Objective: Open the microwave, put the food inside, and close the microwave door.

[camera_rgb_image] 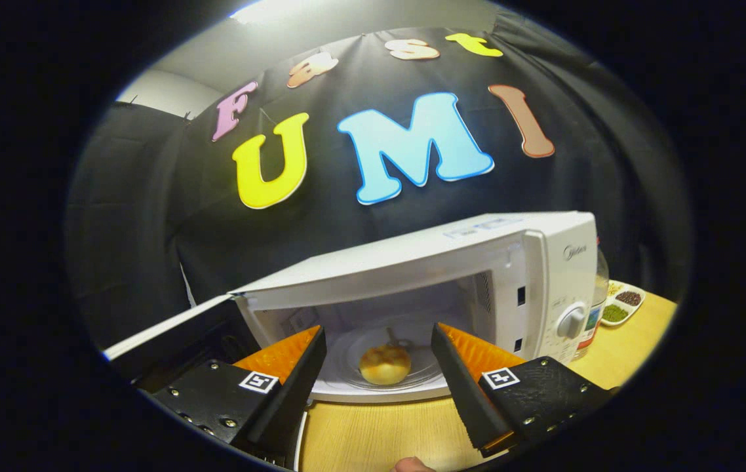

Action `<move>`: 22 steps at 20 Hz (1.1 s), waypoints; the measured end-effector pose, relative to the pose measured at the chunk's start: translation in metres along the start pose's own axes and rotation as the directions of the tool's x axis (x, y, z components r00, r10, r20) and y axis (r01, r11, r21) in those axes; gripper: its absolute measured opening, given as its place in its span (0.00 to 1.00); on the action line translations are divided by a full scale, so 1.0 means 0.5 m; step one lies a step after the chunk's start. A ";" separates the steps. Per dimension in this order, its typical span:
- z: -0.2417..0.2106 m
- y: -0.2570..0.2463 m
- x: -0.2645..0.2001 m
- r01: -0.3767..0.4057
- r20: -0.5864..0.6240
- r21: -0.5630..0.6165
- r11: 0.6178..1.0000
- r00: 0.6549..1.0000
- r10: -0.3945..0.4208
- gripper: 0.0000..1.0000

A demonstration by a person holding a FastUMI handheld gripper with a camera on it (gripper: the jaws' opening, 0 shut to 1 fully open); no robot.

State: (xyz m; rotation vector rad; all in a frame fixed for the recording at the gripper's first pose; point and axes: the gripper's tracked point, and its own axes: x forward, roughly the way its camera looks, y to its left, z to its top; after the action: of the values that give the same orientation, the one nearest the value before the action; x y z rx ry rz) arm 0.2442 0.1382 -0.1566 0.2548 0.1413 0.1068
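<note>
The bottle (600,288) stands mostly hidden behind the microwave (478,262); the dish (623,303) beyond it holds things too small to tell.

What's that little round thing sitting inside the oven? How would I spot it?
Find the white microwave on the wooden table, its door swung open. Inside, on the glass turntable, lies a bread roll, beyond the open gripper. It is the one golden, rounded thing in the pale cavity.
</note>
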 end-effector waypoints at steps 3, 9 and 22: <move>0.067 0.015 -0.088 -0.024 0.027 -0.032 0.999 0.999 0.025 0.97; 0.148 0.066 -0.236 -0.102 0.017 -0.073 0.992 0.994 0.104 0.97; 0.123 0.369 -0.460 -0.484 -0.030 -0.153 0.861 0.874 0.486 0.97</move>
State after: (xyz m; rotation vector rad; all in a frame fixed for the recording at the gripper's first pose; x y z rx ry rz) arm 0.0112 0.2723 -0.0210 0.1282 0.0553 0.6193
